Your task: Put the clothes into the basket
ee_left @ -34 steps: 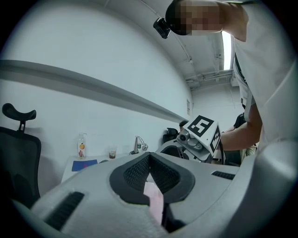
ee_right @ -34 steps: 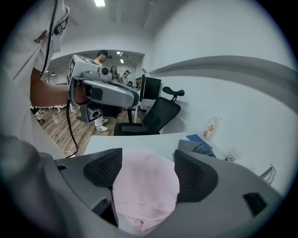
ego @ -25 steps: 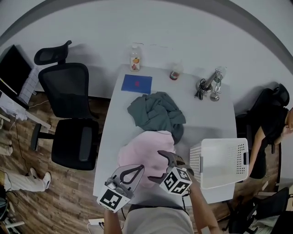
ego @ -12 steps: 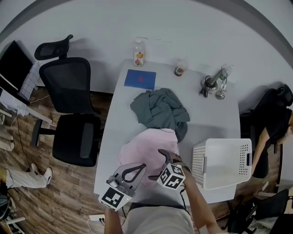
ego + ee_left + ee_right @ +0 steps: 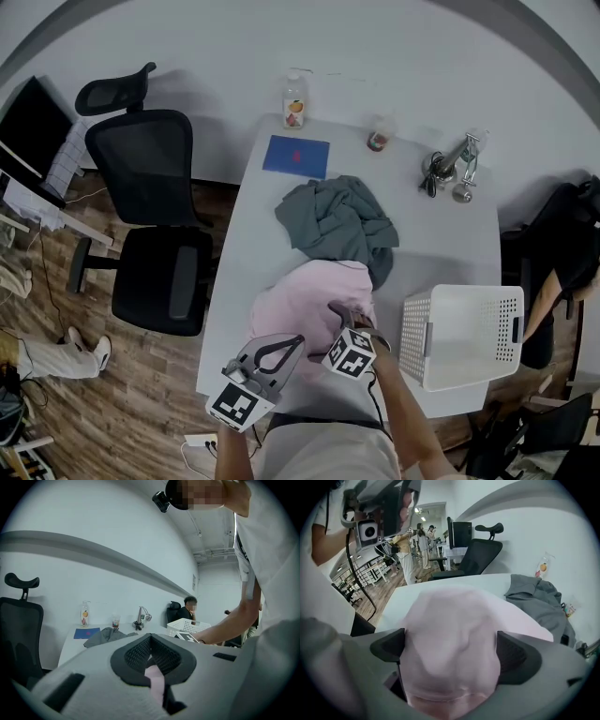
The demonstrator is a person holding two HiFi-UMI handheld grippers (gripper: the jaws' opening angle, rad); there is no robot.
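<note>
A pink garment [image 5: 300,300] lies bunched on the white table [image 5: 258,244], near its front edge. Behind it sits a crumpled grey-green garment [image 5: 337,220]. The white perforated basket [image 5: 464,292] stands at the table's right front. My right gripper [image 5: 339,314] points steeply down onto the pink garment. Its jaws have just been opening and stand wide, and the pink cloth [image 5: 450,634] bulges between the pads of the right gripper [image 5: 452,648]. My left gripper [image 5: 295,342] hovers over the garment's near edge. In its own view the left gripper [image 5: 150,639] is shut, with a pink sliver showing below the pads.
At the table's far edge stand a bottle [image 5: 294,99], a blue notebook [image 5: 296,156], a cup [image 5: 379,139] and a metal fixture [image 5: 455,169]. A black office chair [image 5: 155,216] is left of the table. A seated person [image 5: 562,272] is beyond the basket.
My right gripper has sunk onto the pink garment and its jaws have spread wider around the cloth. The left gripper has stayed where it was.
</note>
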